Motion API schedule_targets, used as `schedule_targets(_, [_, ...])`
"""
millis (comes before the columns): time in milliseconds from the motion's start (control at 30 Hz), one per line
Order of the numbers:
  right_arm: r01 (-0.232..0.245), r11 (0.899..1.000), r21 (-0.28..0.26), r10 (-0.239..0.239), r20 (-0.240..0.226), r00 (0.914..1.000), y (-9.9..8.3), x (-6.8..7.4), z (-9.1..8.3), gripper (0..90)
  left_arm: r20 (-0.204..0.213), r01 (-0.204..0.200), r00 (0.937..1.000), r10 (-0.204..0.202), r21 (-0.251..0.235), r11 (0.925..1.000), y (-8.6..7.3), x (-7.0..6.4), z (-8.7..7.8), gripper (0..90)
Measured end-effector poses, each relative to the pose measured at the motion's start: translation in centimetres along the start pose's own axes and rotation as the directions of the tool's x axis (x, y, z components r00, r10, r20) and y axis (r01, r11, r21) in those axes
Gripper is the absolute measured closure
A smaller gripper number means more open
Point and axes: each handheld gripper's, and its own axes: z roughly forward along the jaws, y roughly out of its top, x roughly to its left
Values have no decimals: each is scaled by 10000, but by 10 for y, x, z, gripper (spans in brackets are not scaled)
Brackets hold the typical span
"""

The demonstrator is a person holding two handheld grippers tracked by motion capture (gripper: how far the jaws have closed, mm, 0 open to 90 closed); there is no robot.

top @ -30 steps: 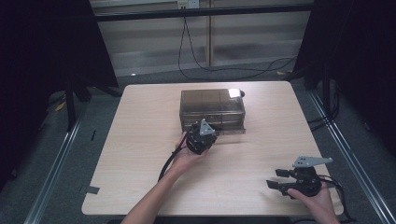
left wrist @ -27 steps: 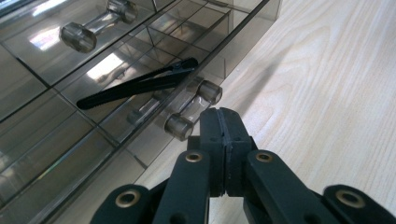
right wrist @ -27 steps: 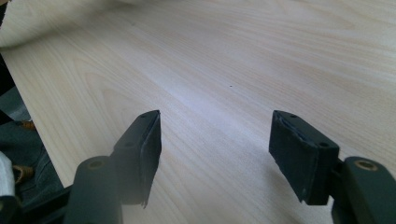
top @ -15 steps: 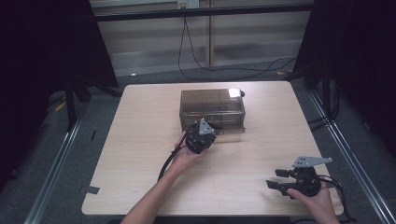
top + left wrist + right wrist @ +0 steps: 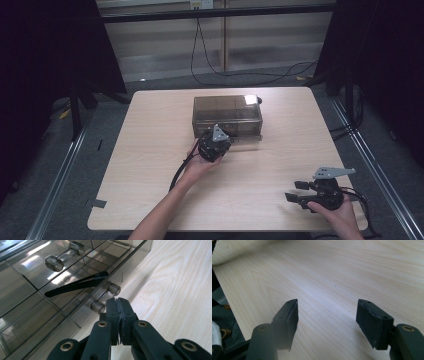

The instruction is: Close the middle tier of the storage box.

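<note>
- Smoky clear plastic drawer box [image 5: 227,117] sits mid-desk, toward the far edge.
- Left gripper [image 5: 118,305]: jaws pressed together, gripping nothing, right beside a drawer knob [image 5: 97,306].
- Right gripper [image 5: 327,315]: jaws wide, empty, over bare desk [image 5: 352,270].
- A black tool [image 5: 77,284] shows inside a drawer, blurred by reflections.

bg: dark room | grey floor [image 5: 150,85] | light wood table [image 5: 150,145] | black cables [image 5: 240,75]
</note>
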Motion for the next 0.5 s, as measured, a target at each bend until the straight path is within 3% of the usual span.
schedule_targets(500, [58,10000,20,-58,-29,10000,0,0,0,349,-83,99,9999,-100,-60,9999,3,6,2,853])
